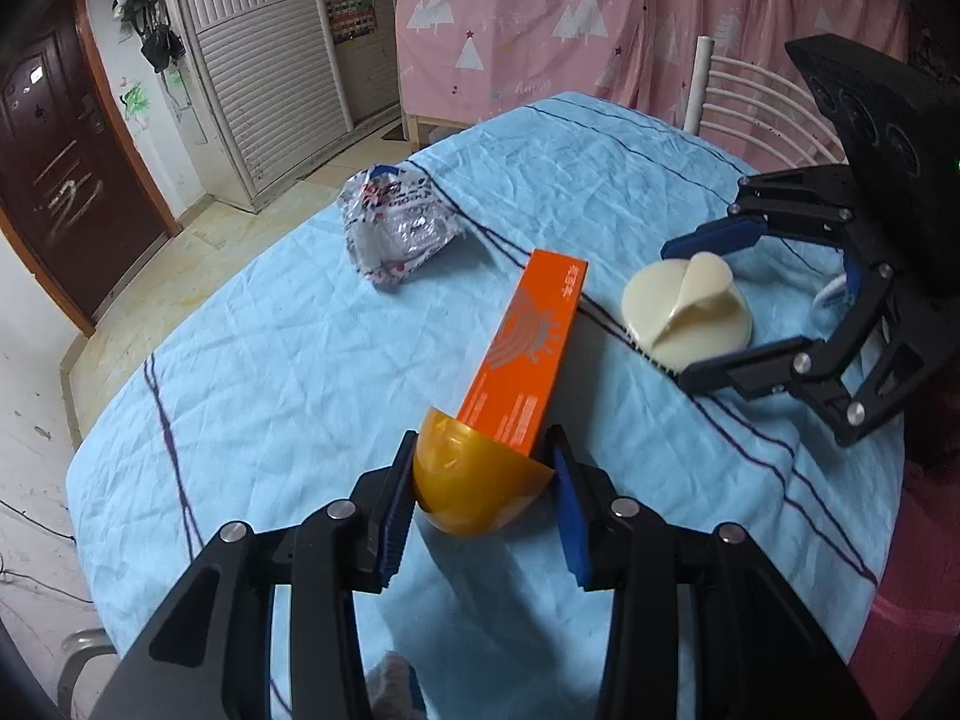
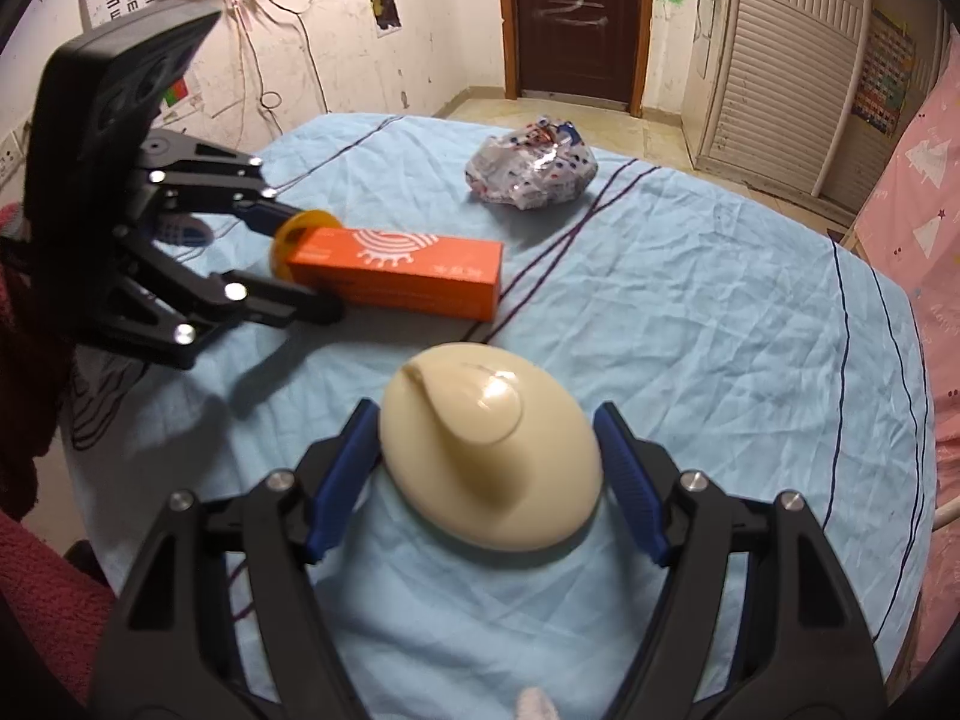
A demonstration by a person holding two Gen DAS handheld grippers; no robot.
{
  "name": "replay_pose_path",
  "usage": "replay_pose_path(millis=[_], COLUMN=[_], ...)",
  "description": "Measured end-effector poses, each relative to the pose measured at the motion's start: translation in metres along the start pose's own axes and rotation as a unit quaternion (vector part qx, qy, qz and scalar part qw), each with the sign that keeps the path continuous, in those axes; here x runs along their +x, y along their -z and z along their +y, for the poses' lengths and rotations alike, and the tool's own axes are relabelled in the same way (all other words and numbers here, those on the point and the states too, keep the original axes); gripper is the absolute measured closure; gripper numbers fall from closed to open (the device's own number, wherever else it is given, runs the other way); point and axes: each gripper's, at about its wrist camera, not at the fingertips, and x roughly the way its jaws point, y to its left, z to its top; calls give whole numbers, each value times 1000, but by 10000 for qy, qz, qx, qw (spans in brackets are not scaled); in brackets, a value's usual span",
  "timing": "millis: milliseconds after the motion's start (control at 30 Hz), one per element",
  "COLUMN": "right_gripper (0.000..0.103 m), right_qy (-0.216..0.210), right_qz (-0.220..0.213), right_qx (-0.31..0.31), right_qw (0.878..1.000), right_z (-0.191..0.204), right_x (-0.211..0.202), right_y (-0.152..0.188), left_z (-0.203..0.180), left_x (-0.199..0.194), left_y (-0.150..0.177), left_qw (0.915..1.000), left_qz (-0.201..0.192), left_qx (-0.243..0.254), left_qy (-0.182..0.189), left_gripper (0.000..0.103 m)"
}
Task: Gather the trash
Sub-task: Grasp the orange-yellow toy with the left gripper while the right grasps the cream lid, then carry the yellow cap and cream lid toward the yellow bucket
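Note:
An orange half-shell (image 1: 474, 480) lies on the blue tablecloth (image 1: 270, 360) between the fingers of my left gripper (image 1: 483, 483), whose pads stand around it, open, left pad touching. It also shows in the right wrist view (image 2: 303, 231). A long orange box (image 1: 528, 354) (image 2: 396, 276) lies just beyond the shell. A cream round brush (image 2: 486, 450) (image 1: 687, 312) sits between the open fingers of my right gripper (image 2: 489, 480), apart from both pads. A crumpled foil wrapper (image 1: 396, 225) (image 2: 531, 171) lies farther back.
The table is round, its edge dropping to a tiled floor (image 1: 180, 264). A white chair back (image 1: 750, 108) stands behind the table by a pink curtain (image 1: 570, 18). A red cloth (image 2: 42, 588) hangs at the near left edge.

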Motion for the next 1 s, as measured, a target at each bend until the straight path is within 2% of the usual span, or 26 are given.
replay_pose_path(millis=[233, 533, 733, 1000], right_gripper=[33, 33, 33, 33], right_qy=[-18, 24, 86, 252], right_qz=[-136, -410, -622, -999], right_qx=[7, 101, 263, 674], right_qw=[9999, 9991, 9977, 9924], right_z=[1, -6, -20, -55], right_x=[-7, -28, -45, -75], right_y=[1, 3, 10, 29], left_z=[11, 19, 14, -16], left_x=[-18, -38, -52, -55], left_y=[24, 37, 28, -5], left_qw=[9992, 9959, 9934, 9930], left_qz=[81, -61, -213, -309], left_qx=[-238, -638, -766, -505], left_qy=[-321, -631, -829, -1017], left_gripper=[70, 70, 70, 70])
